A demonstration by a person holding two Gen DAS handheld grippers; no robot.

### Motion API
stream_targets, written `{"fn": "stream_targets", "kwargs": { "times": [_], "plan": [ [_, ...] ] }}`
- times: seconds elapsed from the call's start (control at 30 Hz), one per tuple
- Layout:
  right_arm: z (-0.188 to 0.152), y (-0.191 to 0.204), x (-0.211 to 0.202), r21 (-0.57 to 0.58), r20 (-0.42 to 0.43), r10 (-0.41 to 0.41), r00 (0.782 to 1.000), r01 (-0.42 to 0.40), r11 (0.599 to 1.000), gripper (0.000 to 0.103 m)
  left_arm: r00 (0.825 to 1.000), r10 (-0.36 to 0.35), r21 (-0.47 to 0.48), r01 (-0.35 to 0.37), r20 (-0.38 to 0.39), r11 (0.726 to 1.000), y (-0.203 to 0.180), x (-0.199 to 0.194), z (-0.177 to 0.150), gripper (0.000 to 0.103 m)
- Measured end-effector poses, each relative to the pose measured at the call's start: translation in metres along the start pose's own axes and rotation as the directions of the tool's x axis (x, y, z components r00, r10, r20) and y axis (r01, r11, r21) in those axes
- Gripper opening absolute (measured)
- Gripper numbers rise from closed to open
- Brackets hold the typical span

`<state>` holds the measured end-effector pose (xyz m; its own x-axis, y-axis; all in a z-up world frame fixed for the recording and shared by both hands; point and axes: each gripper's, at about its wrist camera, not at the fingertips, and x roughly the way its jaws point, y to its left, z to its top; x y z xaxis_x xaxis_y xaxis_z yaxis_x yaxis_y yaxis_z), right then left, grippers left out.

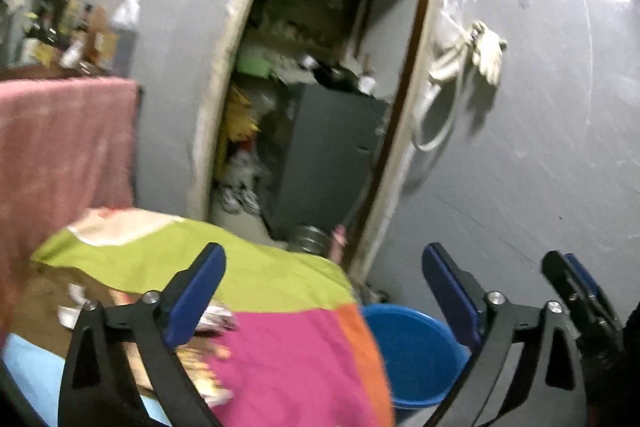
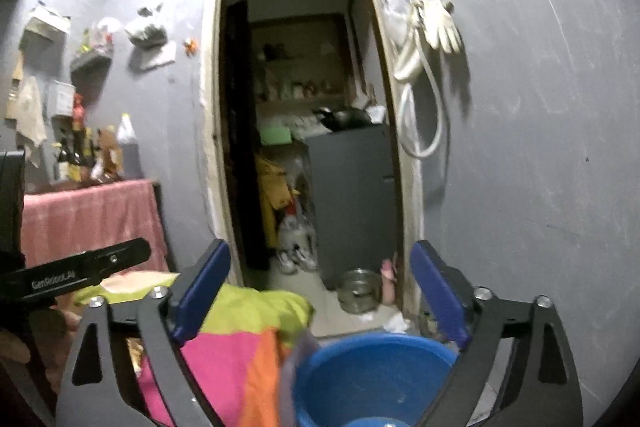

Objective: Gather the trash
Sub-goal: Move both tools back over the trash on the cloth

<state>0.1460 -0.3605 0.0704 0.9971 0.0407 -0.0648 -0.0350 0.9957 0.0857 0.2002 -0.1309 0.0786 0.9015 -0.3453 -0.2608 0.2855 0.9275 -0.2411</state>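
The blue bucket point(image 2: 372, 379) stands at the bottom centre of the right wrist view, just beside the colourful cloth point(image 2: 224, 347); its inside looks bare, with only a pale patch at the very bottom edge. Small wrappers point(image 1: 208, 323) lie on the table at the lower left of the left wrist view. The left gripper point(image 1: 324, 287) and the right gripper point(image 2: 320, 287) both stand wide apart, with nothing held between the pads.

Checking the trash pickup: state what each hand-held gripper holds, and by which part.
Nothing is held. The left hand-held gripper and right hand-held gripper are both open, with nothing between the fingers.
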Motion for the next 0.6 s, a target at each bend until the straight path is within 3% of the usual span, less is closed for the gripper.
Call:
{"fn": "stream_targets", "kwargs": {
  "times": [0.23, 0.4, 0.6],
  "plan": [
    [0.002, 0.065, 0.000, -0.009, 0.022, 0.084, 0.996, -0.084, 0.996, 0.103, 0.992, 0.120, -0.022, -0.119, 0.044, 0.993, 0.064, -0.051, -0.002, 0.100],
    [-0.010, 0.112, 0.001, -0.020, 0.031, 0.158, 0.987, -0.157, 0.987, 0.103, 0.968, 0.239, -0.016, -0.239, 0.077, 0.971, 0.114, -0.081, -0.016, 0.101],
    [-0.029, 0.156, 0.013, -0.057, -0.017, 0.218, 0.976, -0.219, 0.974, 0.103, 0.949, 0.313, -0.006, -0.313, 0.032, 0.950, 0.164, -0.095, -0.039, 0.101]
  ]
}}
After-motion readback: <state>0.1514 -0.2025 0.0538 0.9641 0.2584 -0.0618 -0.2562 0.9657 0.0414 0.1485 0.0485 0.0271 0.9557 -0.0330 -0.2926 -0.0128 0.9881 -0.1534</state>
